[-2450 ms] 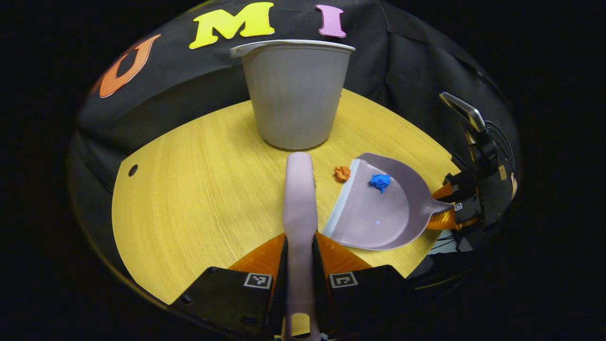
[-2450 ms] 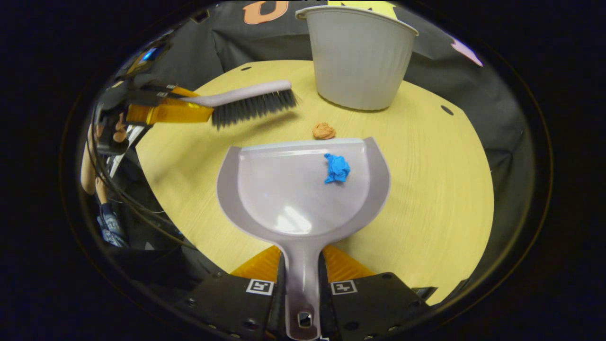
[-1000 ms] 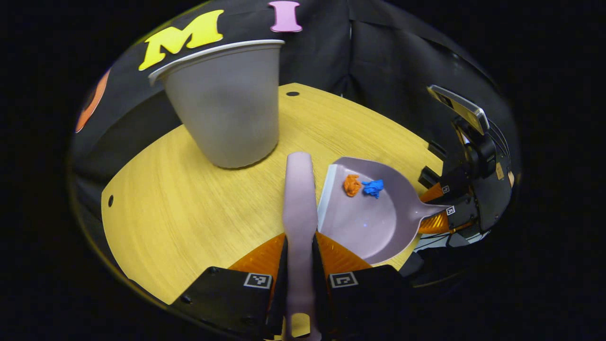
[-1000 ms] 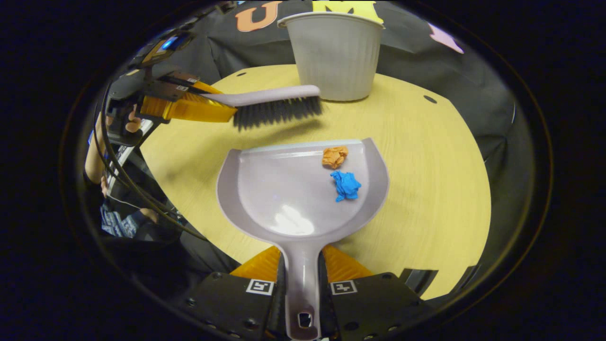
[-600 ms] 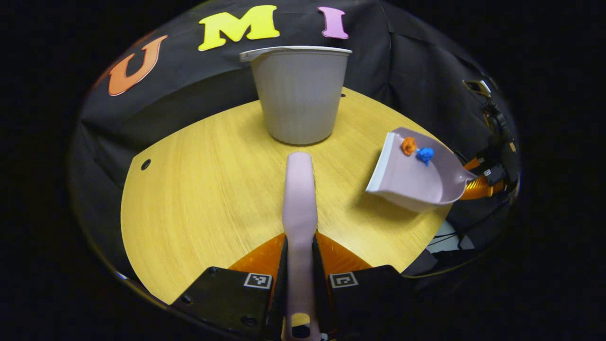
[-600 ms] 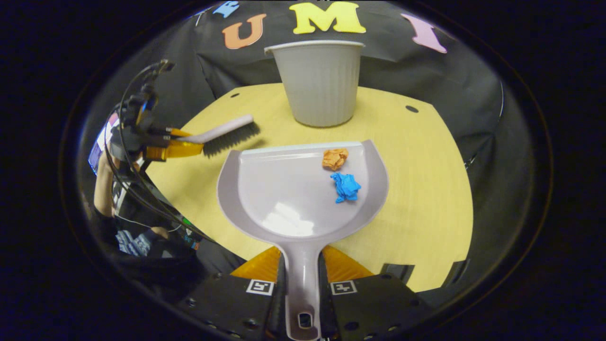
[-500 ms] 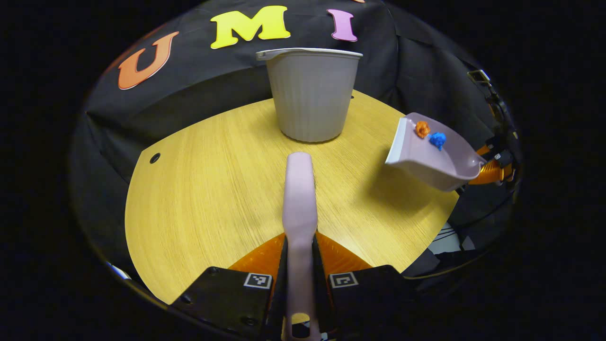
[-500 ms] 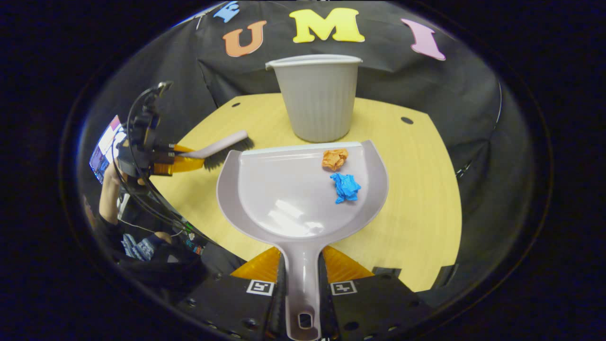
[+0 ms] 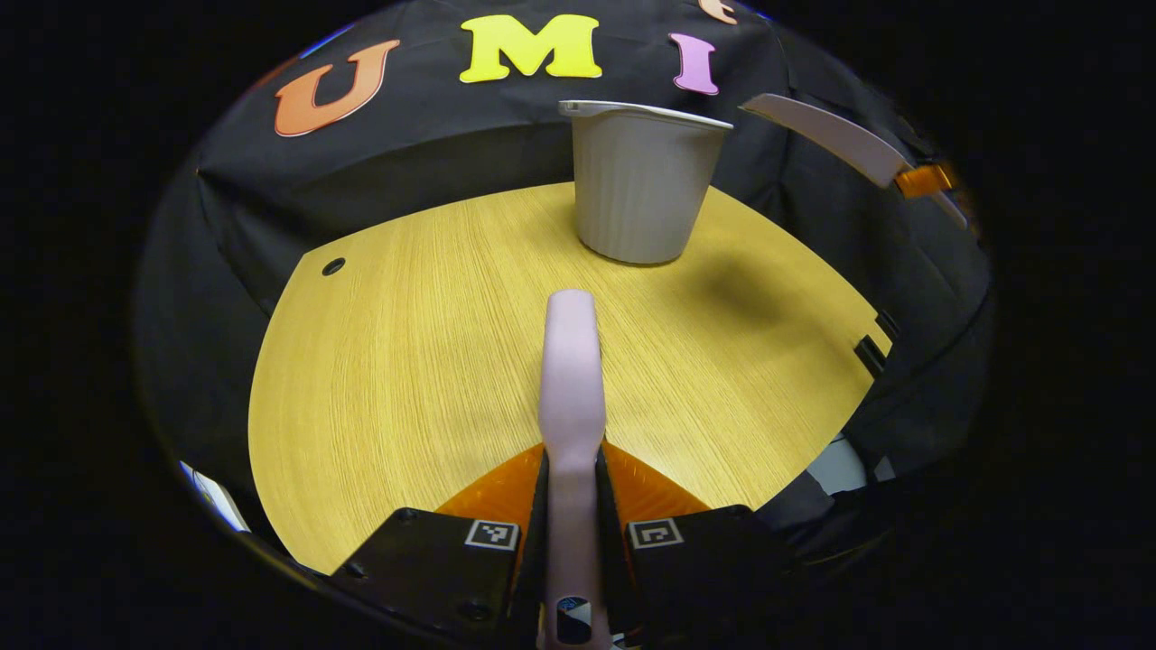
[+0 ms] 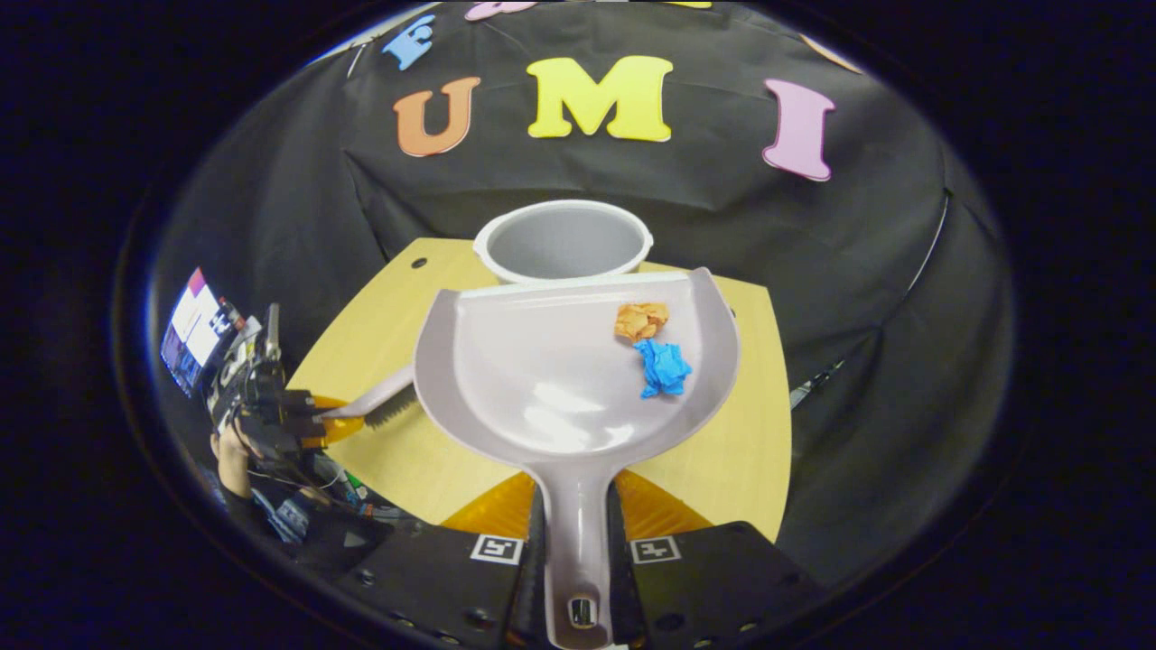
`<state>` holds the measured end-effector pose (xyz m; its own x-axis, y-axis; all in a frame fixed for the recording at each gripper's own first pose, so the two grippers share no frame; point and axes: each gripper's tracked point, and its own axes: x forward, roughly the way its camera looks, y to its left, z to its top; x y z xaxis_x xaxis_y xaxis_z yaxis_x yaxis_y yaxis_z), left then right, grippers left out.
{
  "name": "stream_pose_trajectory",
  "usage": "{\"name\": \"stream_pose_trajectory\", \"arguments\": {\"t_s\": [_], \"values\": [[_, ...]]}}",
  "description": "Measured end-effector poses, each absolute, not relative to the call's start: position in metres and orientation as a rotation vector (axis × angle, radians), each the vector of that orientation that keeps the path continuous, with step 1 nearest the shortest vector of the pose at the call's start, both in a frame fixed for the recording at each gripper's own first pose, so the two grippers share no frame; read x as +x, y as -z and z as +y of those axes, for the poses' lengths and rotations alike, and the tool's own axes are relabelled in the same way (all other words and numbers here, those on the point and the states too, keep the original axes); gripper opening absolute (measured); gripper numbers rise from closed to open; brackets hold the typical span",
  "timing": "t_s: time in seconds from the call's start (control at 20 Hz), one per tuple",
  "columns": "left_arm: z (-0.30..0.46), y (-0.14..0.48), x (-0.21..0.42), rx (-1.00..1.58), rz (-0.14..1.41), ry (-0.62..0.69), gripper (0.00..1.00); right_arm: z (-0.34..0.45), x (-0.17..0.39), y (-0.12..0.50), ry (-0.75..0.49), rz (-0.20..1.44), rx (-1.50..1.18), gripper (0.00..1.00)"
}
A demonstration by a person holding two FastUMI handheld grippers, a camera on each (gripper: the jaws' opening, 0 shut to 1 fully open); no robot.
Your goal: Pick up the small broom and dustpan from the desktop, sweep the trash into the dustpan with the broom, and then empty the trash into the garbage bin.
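The round wooden desktop (image 9: pixel 406 361) is being seen from above in the left gripper view, with a small hole near its far left edge and a soft shadow lying on its far right part. The grey ribbed garbage bin (image 9: pixel 639 185) is being kept upright on the far side of the desktop, near the black cloth wall; in the right gripper view its open mouth (image 10: pixel 562 242) is being looked into from above.

The dustpan (image 10: pixel 578 361) is being held in the air by its handle, which is being clamped between both fingers of the right gripper (image 10: pixel 576 533). Its front lip is being shown just before the bin's rim. In the left gripper view the dustpan (image 9: pixel 826 135) is being seen edge-on, raised to the right of the bin and above its rim.

The small broom (image 9: pixel 571 397) is being gripped by its handle between the fingers of the left gripper (image 9: pixel 573 506), above the desktop. In the right gripper view its bristles (image 10: pixel 390 411) are being partly hidden behind the dustpan's left edge.

A blue paper wad (image 10: pixel 664 367) and an orange paper wad (image 10: pixel 641 320) are being carried in the right half of the pan, touching each other.
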<state>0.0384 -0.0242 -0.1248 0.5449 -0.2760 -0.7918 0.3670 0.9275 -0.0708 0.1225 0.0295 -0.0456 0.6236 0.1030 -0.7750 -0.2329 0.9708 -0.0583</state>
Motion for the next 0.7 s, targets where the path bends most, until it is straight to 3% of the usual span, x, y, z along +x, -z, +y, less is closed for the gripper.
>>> {"name": "stream_pose_trajectory", "arguments": {"t_s": [0.45, 0.65, 0.7], "values": [[0.008, 0.127, 0.034, 0.102, 0.902, 0.338, 0.3, 0.018, 0.25, 0.014, 0.0, 0.842, -0.604, 0.28], [0.016, 0.129, 0.038, 0.091, 0.905, 0.317, 0.3, 0.025, 0.277, -0.001, 0.026, 0.821, -0.754, 0.27], [0.016, 0.13, 0.038, 0.093, 0.903, 0.315, 0.34, 0.021, 0.284, -0.009, 0.056, 0.799, -0.85, 0.29]]}}
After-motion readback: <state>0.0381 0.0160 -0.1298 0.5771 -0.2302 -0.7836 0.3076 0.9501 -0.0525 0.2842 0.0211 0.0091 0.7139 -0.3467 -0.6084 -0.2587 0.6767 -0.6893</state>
